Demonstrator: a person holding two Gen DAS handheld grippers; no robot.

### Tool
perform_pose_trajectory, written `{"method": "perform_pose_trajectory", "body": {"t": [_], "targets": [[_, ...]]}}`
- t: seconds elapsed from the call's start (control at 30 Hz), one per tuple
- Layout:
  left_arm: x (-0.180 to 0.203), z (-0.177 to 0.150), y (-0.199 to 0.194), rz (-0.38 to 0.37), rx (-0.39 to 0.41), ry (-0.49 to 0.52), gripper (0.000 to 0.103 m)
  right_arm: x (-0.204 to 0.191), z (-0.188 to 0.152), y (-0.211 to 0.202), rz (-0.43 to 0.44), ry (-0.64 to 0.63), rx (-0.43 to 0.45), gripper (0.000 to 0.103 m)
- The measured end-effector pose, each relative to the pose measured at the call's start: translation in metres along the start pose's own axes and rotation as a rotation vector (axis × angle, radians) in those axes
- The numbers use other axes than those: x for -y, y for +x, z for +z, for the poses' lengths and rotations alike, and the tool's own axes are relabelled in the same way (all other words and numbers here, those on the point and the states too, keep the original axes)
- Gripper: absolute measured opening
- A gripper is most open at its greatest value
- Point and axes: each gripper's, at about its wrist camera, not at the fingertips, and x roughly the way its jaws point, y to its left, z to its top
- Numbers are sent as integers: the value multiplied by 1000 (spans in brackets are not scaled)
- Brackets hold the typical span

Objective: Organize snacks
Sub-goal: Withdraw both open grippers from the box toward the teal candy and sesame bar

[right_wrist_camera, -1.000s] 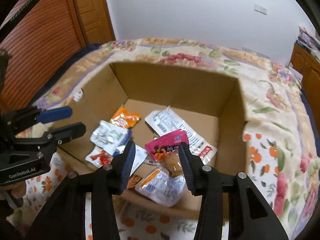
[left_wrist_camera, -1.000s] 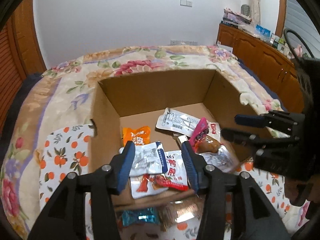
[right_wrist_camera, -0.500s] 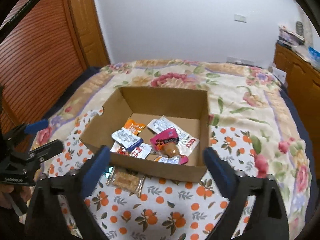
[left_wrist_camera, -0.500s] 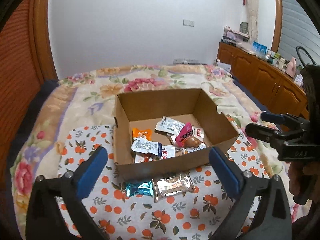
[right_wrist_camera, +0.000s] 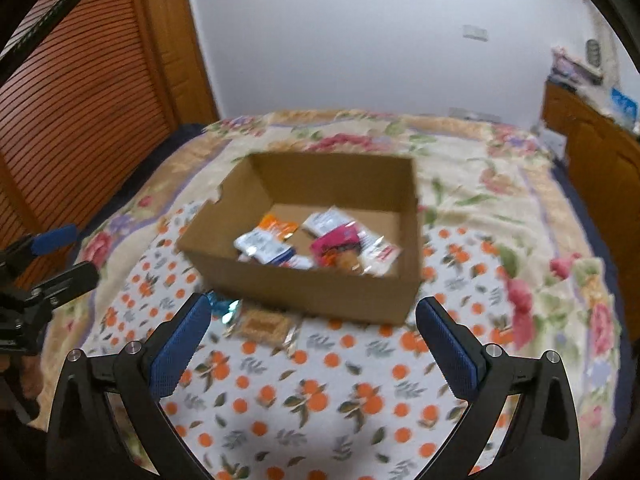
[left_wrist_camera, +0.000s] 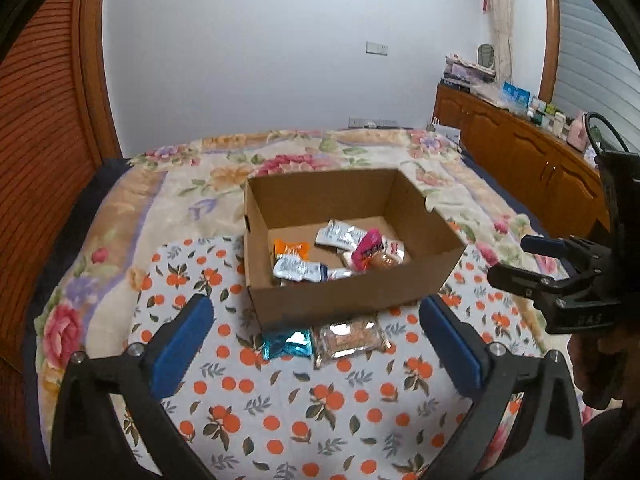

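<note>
An open cardboard box (left_wrist_camera: pixel 352 300) (right_wrist_camera: pixel 304 288) sits on the orange-print cloth (left_wrist_camera: pixel 280 400) and holds several snack packets, among them an orange one (left_wrist_camera: pixel 290 249), a silver one (left_wrist_camera: pixel 298 269) and a pink one (left_wrist_camera: pixel 366 253). Two packets lie on the cloth against the box's near wall: a teal one (left_wrist_camera: pixel 288 343) (right_wrist_camera: pixel 224 306) and a clear one with brown biscuits (left_wrist_camera: pixel 350 334) (right_wrist_camera: pixel 262 326). My left gripper (left_wrist_camera: pixel 316 326) hangs open and empty, back from the box. My right gripper (right_wrist_camera: pixel 314 324) is likewise open and empty; it also shows at the right edge of the left wrist view (left_wrist_camera: pixel 520 258).
The cloth lies on a bed with a floral blanket (left_wrist_camera: pixel 192 184). A wooden cabinet (left_wrist_camera: pixel 520 160) with clutter on top stands to the right. Slatted wooden doors (right_wrist_camera: pixel 80 92) stand to the left. A person's hand (left_wrist_camera: pixel 600 364) holds the right tool.
Both grippers have opened from narrow to wide and pulled back and up from over the box. The box now looks smaller, and the two packets in front of it are in full view.
</note>
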Motion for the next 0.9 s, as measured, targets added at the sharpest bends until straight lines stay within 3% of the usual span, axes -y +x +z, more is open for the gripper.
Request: {"method": "perform_pose_trajectory", "body": {"t": [0.27,0.53,0.9], "targets": [[-28,-25,40,-17,-78,-3,103,-21,-30,43,55,30,-32,103],[-51,-47,94,-31,-136,-39,103,-33,-51,89,44,36,-54,103],[-54,-71,159,-55,-207,-15,103,-42,-72,144,47,26,-86,103]]}}
